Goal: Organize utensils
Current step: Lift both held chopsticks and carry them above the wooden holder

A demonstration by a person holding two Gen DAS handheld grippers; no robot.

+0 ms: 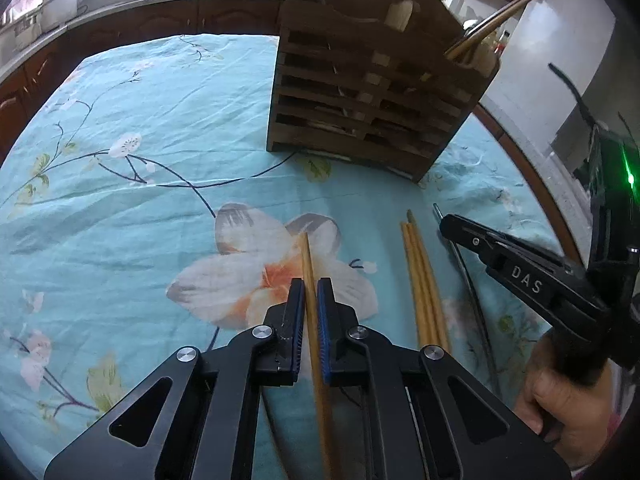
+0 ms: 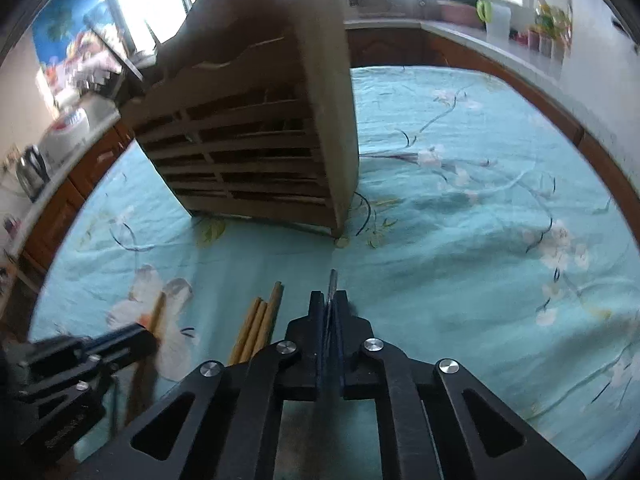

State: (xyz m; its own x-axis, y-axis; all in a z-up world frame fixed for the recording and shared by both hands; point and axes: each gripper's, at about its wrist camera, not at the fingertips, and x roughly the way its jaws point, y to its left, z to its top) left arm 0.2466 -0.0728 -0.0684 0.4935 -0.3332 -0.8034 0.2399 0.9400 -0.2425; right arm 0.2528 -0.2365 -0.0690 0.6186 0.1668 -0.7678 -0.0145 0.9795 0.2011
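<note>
Utensil sort, pickup stage: both tongs clamped on items lying on the cloth-covered bench (image 1: pixel 120 208).

Left tongs (image 1: pixel 311 292) pinch one wooden chopstick (image 1: pixel 306 256); right tongs (image 2: pixel 329 300) pinch a thin metal utensil (image 2: pixel 332 278). Three chopsticks (image 1: pixel 420 272) lie between them. Wooden slatted holder (image 1: pixel 360 108) stands beyond, likely their destination.

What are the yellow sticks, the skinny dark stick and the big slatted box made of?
The yellow chopsticks look like bamboo or wood: matte, straw-coloured, faintly grained. The thin chopstick in the right gripper is grey with a shiny tip, probably metal. The utensil holder looks like dark-stained wood, with rough slats and paler worn edges. The tablecloth is printed fabric; it wrinkles.
</note>
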